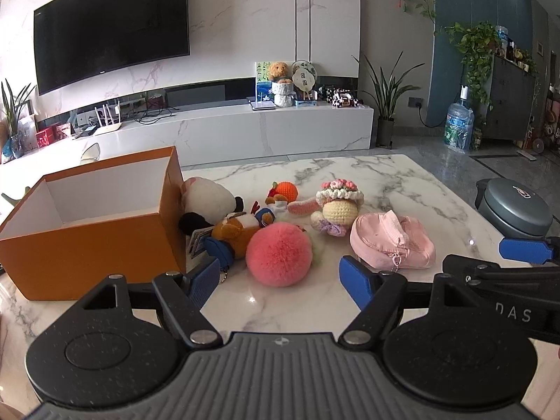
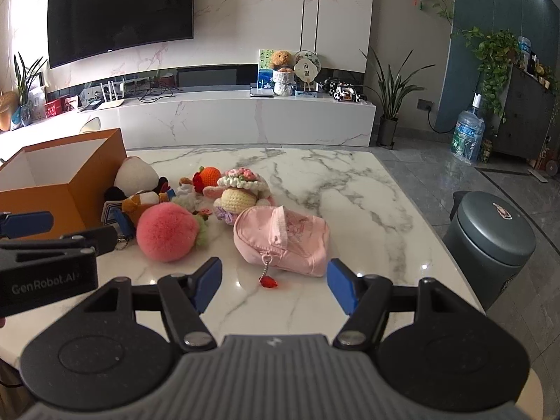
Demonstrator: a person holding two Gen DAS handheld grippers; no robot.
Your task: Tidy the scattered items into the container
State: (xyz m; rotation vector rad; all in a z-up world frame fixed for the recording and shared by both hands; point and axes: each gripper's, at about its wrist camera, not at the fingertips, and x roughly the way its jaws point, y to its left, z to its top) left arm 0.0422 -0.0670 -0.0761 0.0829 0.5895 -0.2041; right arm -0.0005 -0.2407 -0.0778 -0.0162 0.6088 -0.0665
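An open orange box (image 1: pixel 87 241) with a white inside stands at the left of the marble table (image 1: pixel 385 182); it also shows in the right wrist view (image 2: pixel 45 196). Beside it lie soft toys: a panda (image 1: pixel 210 203), a brown plush (image 1: pixel 234 232), a pink fluffy ball (image 1: pixel 278 253), a crocheted orange (image 1: pixel 285 190), a crocheted doll (image 1: pixel 337 208) and a pink pouch (image 1: pixel 392 241). My left gripper (image 1: pixel 280 280) is open, just short of the pink ball. My right gripper (image 2: pixel 274 285) is open, just short of the pink pouch (image 2: pixel 283 241), near the pink ball (image 2: pixel 168 232).
A grey bin (image 2: pixel 490 241) stands on the floor right of the table. A white TV bench (image 1: pixel 227 133) with clutter runs behind, under a wall TV (image 1: pixel 112 24). A water bottle (image 2: pixel 469 136) and plants stand at the right.
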